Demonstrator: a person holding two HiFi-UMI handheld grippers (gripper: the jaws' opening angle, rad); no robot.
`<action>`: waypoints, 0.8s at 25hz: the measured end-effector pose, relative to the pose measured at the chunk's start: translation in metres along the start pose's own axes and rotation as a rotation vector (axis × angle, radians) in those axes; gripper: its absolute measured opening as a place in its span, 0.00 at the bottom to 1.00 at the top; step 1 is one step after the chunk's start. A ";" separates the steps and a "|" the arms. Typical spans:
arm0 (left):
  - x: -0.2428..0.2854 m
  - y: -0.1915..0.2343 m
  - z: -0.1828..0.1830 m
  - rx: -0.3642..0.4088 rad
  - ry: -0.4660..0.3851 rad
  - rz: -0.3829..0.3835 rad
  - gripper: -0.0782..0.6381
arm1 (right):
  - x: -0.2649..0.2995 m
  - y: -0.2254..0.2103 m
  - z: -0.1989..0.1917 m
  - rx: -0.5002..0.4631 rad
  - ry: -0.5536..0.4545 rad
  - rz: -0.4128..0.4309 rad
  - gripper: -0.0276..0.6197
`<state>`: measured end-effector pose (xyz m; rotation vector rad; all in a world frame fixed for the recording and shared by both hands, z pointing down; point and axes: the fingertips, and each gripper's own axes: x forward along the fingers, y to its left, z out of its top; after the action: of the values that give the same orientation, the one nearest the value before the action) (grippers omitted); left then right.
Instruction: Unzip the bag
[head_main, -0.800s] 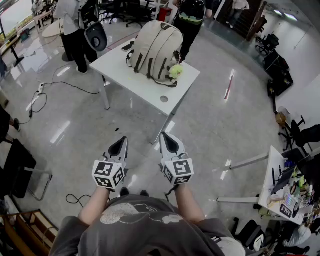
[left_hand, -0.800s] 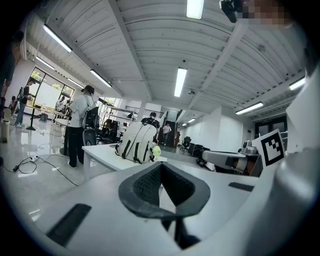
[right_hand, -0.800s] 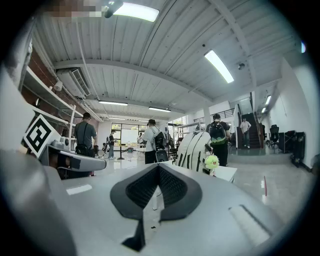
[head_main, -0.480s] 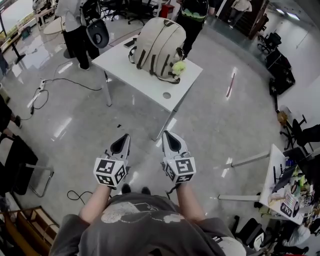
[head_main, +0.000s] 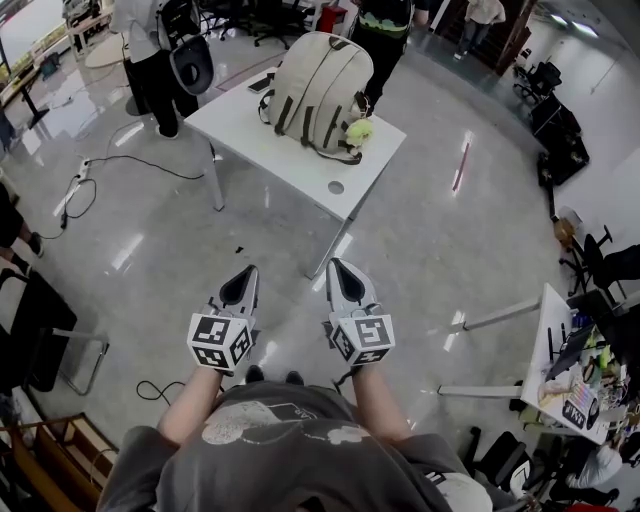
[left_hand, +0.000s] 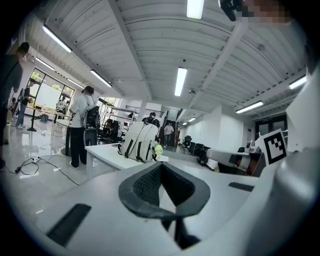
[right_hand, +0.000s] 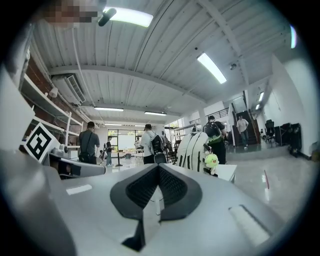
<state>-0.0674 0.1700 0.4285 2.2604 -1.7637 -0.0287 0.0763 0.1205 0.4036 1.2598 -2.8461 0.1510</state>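
A beige backpack (head_main: 318, 92) with dark straps stands upright on a white table (head_main: 250, 135) some way ahead of me, and a green plush toy (head_main: 358, 130) hangs at its right side. My left gripper (head_main: 241, 288) and right gripper (head_main: 340, 280) are held side by side close to my body, over the floor and well short of the table. Both are shut and hold nothing. The left gripper view shows the backpack (left_hand: 139, 142) far beyond the closed left gripper (left_hand: 161, 166). In the right gripper view the backpack (right_hand: 192, 149) is equally distant beyond the closed right gripper (right_hand: 158, 168).
A person with a dark backpack (head_main: 150, 50) stands at the table's far left, another person (head_main: 385, 20) behind it. A cable (head_main: 110, 170) runs over the shiny floor at left. A dark chair (head_main: 40, 340) is at my left, a cluttered desk (head_main: 560, 350) at my right.
The table and backpack have drifted slightly up and right in the head view. Both grippers stay shut in the same place before my body.
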 end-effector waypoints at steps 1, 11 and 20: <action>0.000 0.003 0.000 0.001 -0.001 0.002 0.12 | 0.001 0.000 0.002 0.010 -0.014 -0.004 0.04; -0.004 0.042 0.004 0.004 -0.006 -0.015 0.12 | 0.027 0.016 -0.012 0.025 0.015 -0.044 0.04; -0.006 0.071 -0.004 -0.008 0.017 -0.034 0.12 | 0.030 0.022 -0.034 0.033 0.065 -0.111 0.04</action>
<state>-0.1352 0.1607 0.4469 2.2785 -1.7137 -0.0238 0.0390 0.1164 0.4375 1.3880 -2.7225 0.2332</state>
